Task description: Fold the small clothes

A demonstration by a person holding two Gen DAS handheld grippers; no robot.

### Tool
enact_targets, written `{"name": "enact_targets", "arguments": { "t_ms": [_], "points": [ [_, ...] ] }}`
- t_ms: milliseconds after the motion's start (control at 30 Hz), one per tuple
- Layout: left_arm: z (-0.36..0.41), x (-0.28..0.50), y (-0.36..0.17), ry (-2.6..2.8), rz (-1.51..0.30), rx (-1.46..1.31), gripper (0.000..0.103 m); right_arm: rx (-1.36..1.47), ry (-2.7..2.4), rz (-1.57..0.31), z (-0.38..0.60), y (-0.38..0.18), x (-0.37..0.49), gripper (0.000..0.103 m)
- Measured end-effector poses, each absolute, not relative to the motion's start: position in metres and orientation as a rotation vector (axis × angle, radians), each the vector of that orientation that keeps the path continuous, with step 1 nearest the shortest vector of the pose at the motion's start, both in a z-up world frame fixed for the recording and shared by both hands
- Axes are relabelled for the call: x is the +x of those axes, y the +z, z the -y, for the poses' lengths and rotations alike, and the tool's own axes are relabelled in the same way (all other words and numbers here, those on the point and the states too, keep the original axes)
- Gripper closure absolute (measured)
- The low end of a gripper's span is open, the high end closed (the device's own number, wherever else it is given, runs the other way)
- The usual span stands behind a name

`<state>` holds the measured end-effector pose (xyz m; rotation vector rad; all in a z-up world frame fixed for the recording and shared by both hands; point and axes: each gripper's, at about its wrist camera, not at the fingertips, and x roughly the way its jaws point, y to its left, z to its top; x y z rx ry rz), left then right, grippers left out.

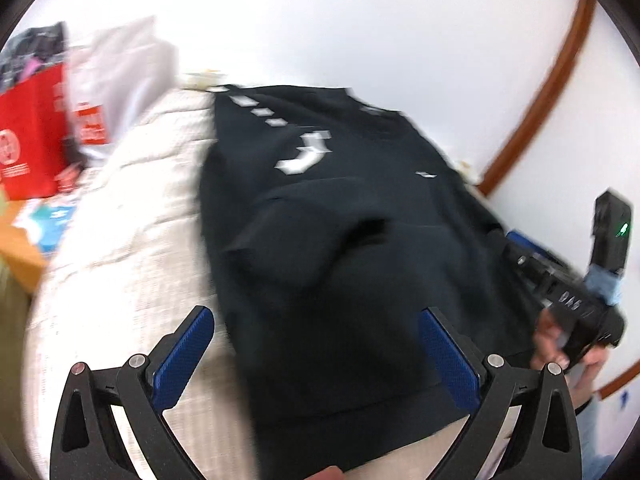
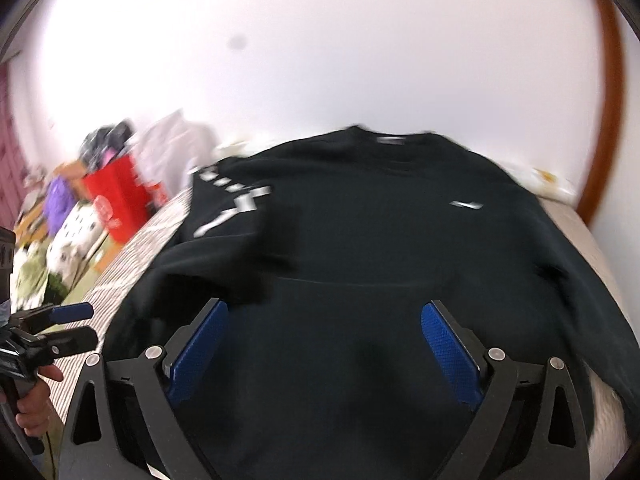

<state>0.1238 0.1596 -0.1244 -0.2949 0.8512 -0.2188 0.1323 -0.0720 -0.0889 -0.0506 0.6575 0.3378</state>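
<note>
Sweatshirt: black sweatshirt (image 2: 360,240) lying flat on the bed, filling the middle of both views; both pictures are motion-blurred.
Neck: round collar at the top centre of the right wrist view, with a small label inside it.
Marks: a small white logo (image 2: 466,204) on the chest, right of centre; blurred white print (image 2: 236,204) runs along the sleeve at the left.
Sleeve: the printed sleeve (image 1: 304,152) is folded in across the body, its edge making a raised crease over the chest.
Hem: the lower edge lies along the bottom of the left wrist view, with pale bed showing below it.
Bed: light ribbed cover (image 1: 120,220), visible left of the sweatshirt; a white wall stands behind it.
Left gripper: (image 1: 316,360) its blue fingers (image 1: 184,356) stand spread wide with nothing pinched; one is over the cover, the other over the sweatshirt's lower part.
Right gripper: (image 2: 324,352) fingers spread wide above the sweatshirt's lower half, nothing between the pads; whether they touch the cloth cannot be told.
Hand: a hand (image 1: 560,344) grips the right gripper's handle at the right edge of the left wrist view.
Bag: a red bag (image 1: 32,136) stands at the left beyond the bed; dark and pale cloth shows above its top, too blurred to name.
</note>
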Motion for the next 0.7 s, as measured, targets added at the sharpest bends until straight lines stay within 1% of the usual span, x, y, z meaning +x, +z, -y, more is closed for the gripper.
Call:
{"name": "enact_targets", "arguments": {
  "t_ms": [167,333,367,400,467,500,533,600,633,700],
  "points": [
    [-0.203,0.104,-0.147,-0.156,-0.896,-0.339,0.001,-0.184,0.485,-0.670,-0.009,-0.096,0.137,0.008],
    [-0.222,0.101,-0.160,-0.184,-0.904,-0.349,0.001,-0.322,0.583,-0.637,-0.072,-0.106,0.139,0.008],
    [-0.225,0.100,-0.161,-0.189,-0.903,-0.353,0.001,-0.354,0.573,-0.646,-0.082,-0.113,0.145,0.010],
    [-0.223,0.105,-0.162,-0.195,-0.901,-0.356,0.001,-0.376,0.560,-0.659,-0.087,-0.118,0.149,0.015],
    [-0.225,0.103,-0.162,-0.211,-0.893,-0.359,0.001,-0.405,0.529,-0.695,-0.094,-0.130,0.162,0.044],
    [-0.223,0.106,-0.161,-0.214,-0.889,-0.359,0.001,-0.404,0.512,-0.706,-0.092,-0.135,0.168,0.050],
    [-0.221,0.108,-0.161,-0.217,-0.885,-0.358,0.001,-0.393,0.508,-0.712,-0.089,-0.139,0.174,0.060],
    [-0.219,0.114,-0.161,-0.228,-0.875,-0.366,0.001,-0.376,0.526,-0.731,-0.085,-0.143,0.181,0.090],
    [-0.217,0.116,-0.161,-0.233,-0.874,-0.372,0.001,-0.363,0.531,-0.738,-0.080,-0.142,0.184,0.095],
    [-0.214,0.123,-0.161,-0.245,-0.871,-0.387,0.001,-0.341,0.520,-0.685,-0.069,-0.133,0.184,0.095]
  ]
}}
